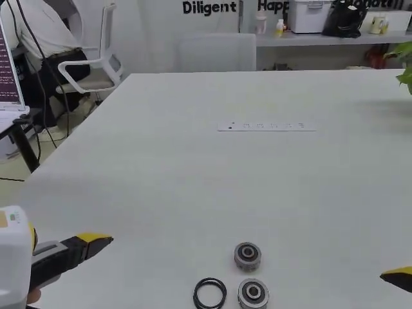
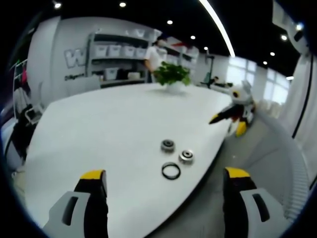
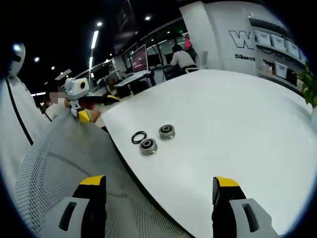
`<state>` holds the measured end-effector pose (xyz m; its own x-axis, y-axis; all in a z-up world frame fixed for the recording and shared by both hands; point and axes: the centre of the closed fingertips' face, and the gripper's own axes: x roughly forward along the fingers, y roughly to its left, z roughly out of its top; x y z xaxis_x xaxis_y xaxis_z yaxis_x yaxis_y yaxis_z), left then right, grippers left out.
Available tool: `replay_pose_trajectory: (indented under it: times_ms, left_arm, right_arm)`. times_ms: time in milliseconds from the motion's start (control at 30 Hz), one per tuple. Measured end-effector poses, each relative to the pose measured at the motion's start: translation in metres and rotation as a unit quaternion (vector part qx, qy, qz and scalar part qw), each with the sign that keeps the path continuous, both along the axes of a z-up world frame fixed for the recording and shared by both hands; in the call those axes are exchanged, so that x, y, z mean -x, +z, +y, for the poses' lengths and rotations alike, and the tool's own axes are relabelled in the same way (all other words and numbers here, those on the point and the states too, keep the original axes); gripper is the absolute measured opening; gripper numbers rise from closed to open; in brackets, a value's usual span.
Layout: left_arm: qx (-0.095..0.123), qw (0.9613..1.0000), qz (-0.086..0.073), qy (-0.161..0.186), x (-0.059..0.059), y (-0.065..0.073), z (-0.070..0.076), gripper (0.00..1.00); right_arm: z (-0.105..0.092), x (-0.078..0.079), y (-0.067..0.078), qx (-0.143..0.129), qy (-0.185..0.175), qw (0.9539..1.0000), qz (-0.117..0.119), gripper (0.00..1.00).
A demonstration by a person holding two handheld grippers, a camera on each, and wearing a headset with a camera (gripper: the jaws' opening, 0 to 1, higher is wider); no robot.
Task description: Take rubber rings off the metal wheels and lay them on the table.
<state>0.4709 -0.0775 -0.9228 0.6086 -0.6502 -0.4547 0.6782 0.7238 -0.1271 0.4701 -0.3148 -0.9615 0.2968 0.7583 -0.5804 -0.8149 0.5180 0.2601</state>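
White table [image 1: 193,161] from the head view, two wheels at its near edge: far wheel [image 1: 248,255], near wheel [image 1: 253,293], loose ring [image 1: 210,293] just left of the near one. Low left the left gripper [image 1: 96,244], low right the right gripper [image 1: 396,277], both well apart from them. Left gripper view: jaws spread wide, empty. Right gripper view: likewise spread, empty. Best to pin the far wheel with one gripper, then peel its rubber, seemingly still on, with the other.
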Motion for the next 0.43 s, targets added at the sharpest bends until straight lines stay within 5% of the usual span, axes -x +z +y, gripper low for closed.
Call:
replay_pose_trajectory:
  times_ms: [433]
  left_arm:
    - [0.008,1.0,0.002,-0.001,0.0021,0.0002,-0.0003,0.95]
  right_arm:
    - [0.003,0.0061,0.0049,0.004,-0.005,1.0,-0.001,0.85]
